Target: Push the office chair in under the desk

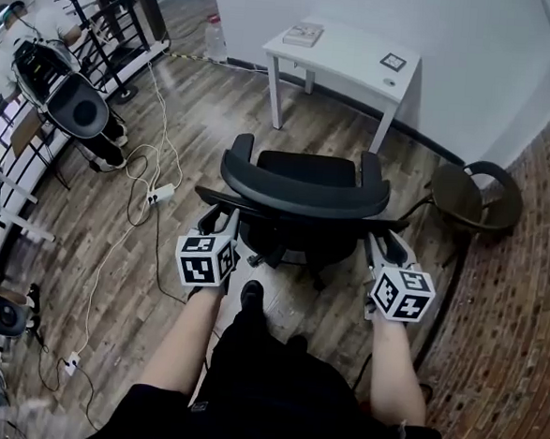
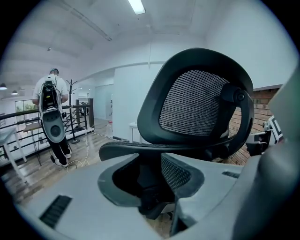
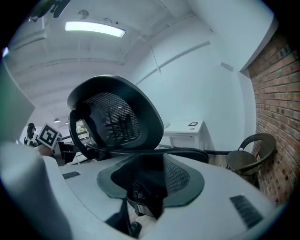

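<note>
The black mesh-backed office chair (image 1: 300, 192) stands in the middle of the wooden floor with its back to me. The white desk (image 1: 348, 55) is beyond it against the far wall. My left gripper (image 1: 220, 221) is at the left lower edge of the backrest, my right gripper (image 1: 383, 245) at the right lower edge. In the left gripper view the mesh backrest (image 2: 197, 101) looms close above the left gripper (image 2: 154, 187), whose jaws stand apart with the chair's dark frame showing in the gap. In the right gripper view the backrest (image 3: 115, 117) is just as close above the right gripper (image 3: 150, 187), jaws apart.
A dark round wicker chair (image 1: 474, 195) sits right of the desk, by the brick wall (image 1: 522, 306). A power strip (image 1: 160, 195) and white cables trail over the floor at left. A person (image 1: 35, 24) stands by racks at the far left. A book (image 1: 303, 35) lies on the desk.
</note>
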Available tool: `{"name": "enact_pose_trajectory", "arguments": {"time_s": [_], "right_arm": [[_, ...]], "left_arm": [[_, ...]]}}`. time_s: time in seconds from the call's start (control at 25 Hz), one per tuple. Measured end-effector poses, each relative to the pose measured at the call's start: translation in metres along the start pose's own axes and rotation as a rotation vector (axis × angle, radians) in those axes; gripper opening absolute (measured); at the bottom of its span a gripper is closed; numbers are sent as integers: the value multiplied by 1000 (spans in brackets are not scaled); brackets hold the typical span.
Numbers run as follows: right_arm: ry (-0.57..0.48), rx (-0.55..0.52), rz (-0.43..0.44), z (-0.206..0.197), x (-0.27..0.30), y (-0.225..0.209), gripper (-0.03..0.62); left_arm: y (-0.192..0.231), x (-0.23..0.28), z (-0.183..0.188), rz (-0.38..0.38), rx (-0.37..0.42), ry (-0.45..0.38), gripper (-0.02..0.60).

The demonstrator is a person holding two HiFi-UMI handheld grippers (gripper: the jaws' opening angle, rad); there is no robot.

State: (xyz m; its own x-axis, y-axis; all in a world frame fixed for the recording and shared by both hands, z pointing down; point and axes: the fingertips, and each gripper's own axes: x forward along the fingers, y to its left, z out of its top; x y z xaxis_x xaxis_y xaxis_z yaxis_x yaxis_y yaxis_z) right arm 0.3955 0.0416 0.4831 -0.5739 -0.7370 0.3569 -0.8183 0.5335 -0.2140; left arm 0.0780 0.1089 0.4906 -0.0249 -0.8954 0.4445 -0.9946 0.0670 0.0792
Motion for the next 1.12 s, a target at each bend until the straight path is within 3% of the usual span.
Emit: {"name": "enact_pose_trajectory", "arguments": {"time_s": [0.16, 0.52, 0.76, 0.92, 1.04, 1.12], "right_arm": [[9, -61, -20, 0, 20, 16, 146], [-15, -309, -174, 37, 81, 51, 185], [27, -406, -131, 55, 133, 82, 188], [54, -552, -112, 59, 152, 96, 164], [104, -560, -75, 48, 166, 106, 189], [110, -556, -94, 45, 174, 112, 190]], "left_arm": [[23, 16, 7, 3, 6, -24, 110], [92, 73, 39, -73, 25, -17, 109], [127, 111, 62, -149, 34, -21, 110], [141, 135, 76, -187, 58, -2, 110], [152, 147, 83, -206, 70, 1, 110], [159, 152, 86, -224, 75, -4, 110]]}}
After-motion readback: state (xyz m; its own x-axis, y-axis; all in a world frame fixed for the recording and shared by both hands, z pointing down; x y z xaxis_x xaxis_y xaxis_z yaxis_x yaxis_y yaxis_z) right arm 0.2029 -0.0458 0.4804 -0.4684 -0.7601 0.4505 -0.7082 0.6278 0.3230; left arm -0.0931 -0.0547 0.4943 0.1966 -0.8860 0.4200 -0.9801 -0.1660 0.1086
